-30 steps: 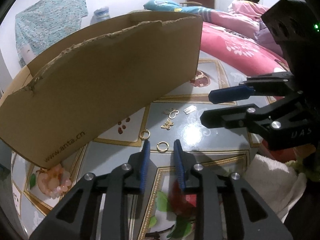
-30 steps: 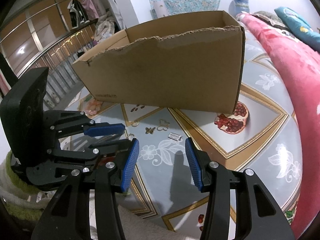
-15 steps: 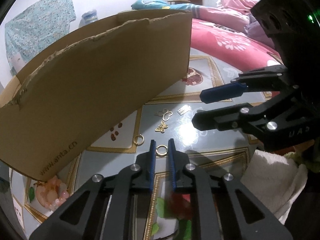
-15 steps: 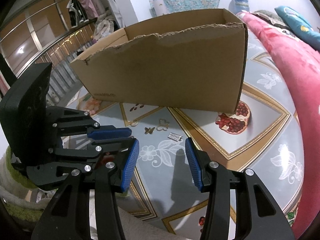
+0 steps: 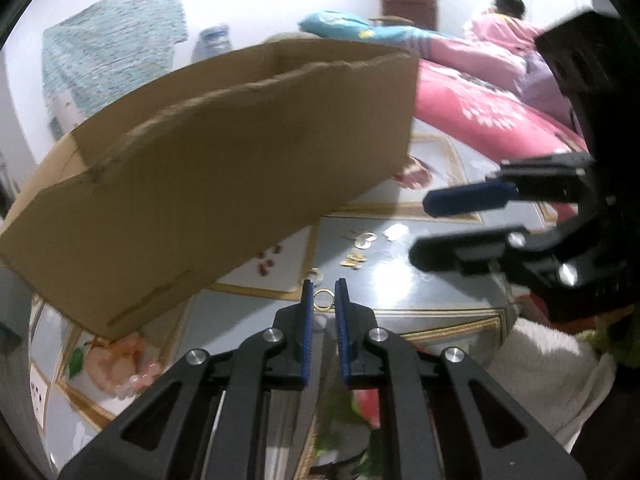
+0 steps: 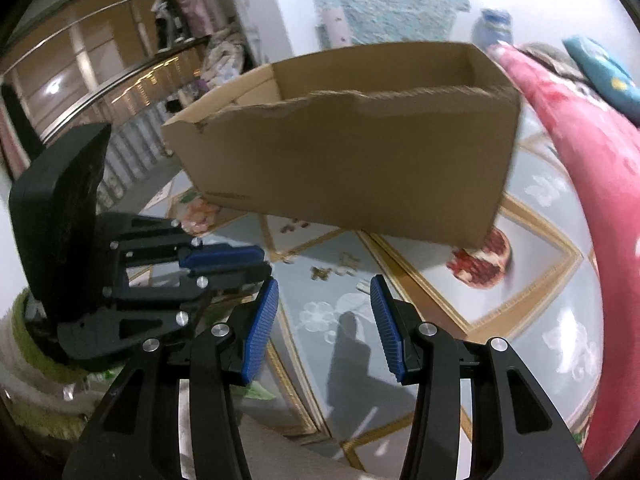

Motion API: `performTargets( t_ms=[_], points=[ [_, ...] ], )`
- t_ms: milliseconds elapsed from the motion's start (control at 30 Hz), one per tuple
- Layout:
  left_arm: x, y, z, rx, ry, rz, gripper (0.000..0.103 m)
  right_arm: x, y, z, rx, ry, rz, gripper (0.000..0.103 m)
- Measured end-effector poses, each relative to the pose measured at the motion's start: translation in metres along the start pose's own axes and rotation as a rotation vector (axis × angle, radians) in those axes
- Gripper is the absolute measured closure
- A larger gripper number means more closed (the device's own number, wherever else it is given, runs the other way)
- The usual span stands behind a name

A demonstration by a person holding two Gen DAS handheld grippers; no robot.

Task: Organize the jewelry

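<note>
My left gripper (image 5: 323, 292) has its blue pads closed on a small gold ring (image 5: 322, 299), held near the patterned tabletop (image 5: 432, 292). More gold pieces lie beyond: a second ring (image 5: 315, 275), a butterfly charm (image 5: 353, 261), a heart-shaped piece (image 5: 364, 239) and a small silver tag (image 5: 394, 232). My right gripper (image 6: 323, 298) is open and empty, hovering over the table; it shows at the right of the left wrist view (image 5: 460, 224). The brown cardboard box (image 5: 208, 184) stands open-topped behind the jewelry and also fills the right wrist view (image 6: 352, 168).
A white towel (image 5: 552, 364) lies at the table's right edge. A pink quilt (image 5: 488, 116) on a bed runs behind the table, with a person (image 5: 506, 16) at the far end. A railing (image 6: 120, 92) lies to the left.
My left gripper has closed from open onto the gold ring and both views have shifted, with motion blur. The right gripper stays open.
</note>
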State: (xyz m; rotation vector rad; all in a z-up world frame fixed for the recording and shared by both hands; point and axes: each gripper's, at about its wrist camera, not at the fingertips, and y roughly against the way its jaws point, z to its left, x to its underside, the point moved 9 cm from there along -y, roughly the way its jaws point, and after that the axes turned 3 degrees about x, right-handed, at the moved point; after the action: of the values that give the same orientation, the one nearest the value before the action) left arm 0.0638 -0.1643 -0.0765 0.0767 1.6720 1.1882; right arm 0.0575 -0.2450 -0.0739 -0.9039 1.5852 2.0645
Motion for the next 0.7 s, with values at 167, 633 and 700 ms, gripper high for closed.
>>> performTargets(
  t_ms=[167, 633, 700],
  points=[
    [0.004, 0.011, 0.018, -0.033, 0.062, -0.016, 0.093, -0.014, -0.008, 0.025, -0.036, 0.187, -0.037, 0.063],
    [0.01, 0.014, 0.039, -0.05, 0.152, -0.024, 0.093, -0.021, -0.058, 0.031, -0.028, 0.184, 0.065, 0.079],
    [0.01, 0.013, 0.041, -0.048, 0.156, -0.025, 0.093, -0.017, -0.063, 0.03, -0.005, 0.168, 0.079, 0.084]
  ],
)
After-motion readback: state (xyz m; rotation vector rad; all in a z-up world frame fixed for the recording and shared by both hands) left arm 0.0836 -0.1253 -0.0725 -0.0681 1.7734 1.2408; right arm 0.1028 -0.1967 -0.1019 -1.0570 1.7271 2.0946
